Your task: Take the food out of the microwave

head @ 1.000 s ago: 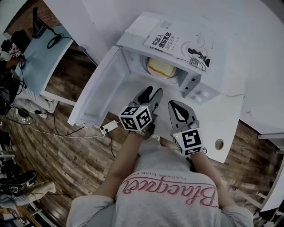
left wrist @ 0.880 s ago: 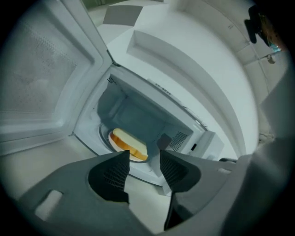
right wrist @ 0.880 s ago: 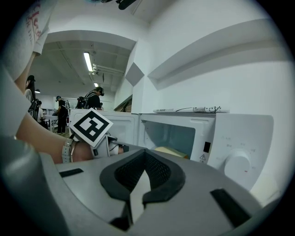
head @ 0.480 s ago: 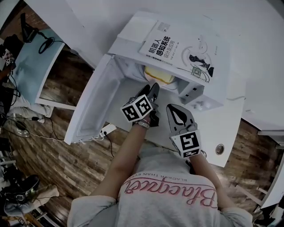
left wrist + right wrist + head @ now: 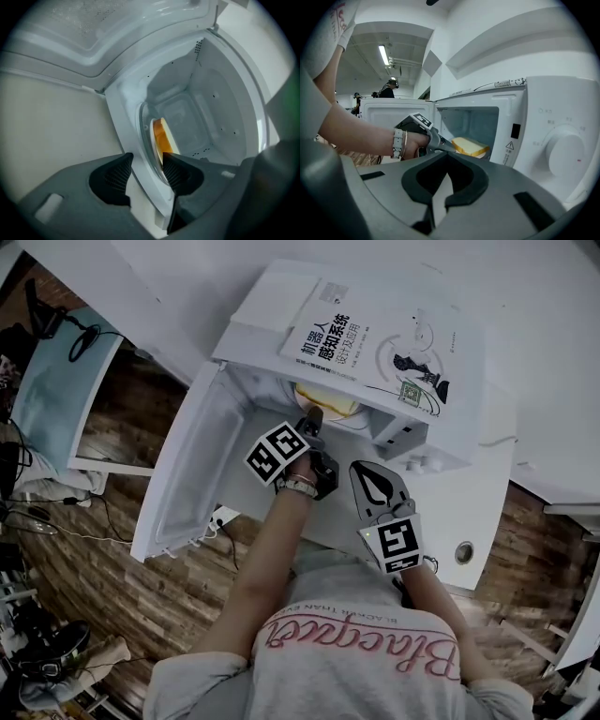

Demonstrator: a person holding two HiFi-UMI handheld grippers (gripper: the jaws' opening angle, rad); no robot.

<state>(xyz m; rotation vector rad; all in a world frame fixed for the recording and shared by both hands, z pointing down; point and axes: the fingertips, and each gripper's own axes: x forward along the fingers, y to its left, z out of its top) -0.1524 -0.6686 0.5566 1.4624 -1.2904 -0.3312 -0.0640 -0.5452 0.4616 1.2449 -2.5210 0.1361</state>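
Jaws of the left gripper (image 5: 147, 161) stand apart at the microwave (image 5: 225, 93) mouth. The bread slice (image 5: 161, 140) lies just ahead, edge-on to their gap. The right gripper (image 5: 440, 201), farther back, is closed and empty.

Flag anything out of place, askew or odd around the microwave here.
A white paperback book lies on top of the white microwave, an unusual spot for it. Otherwise nothing stands out: no spill or damage, and the yellow food slice sits flat inside.
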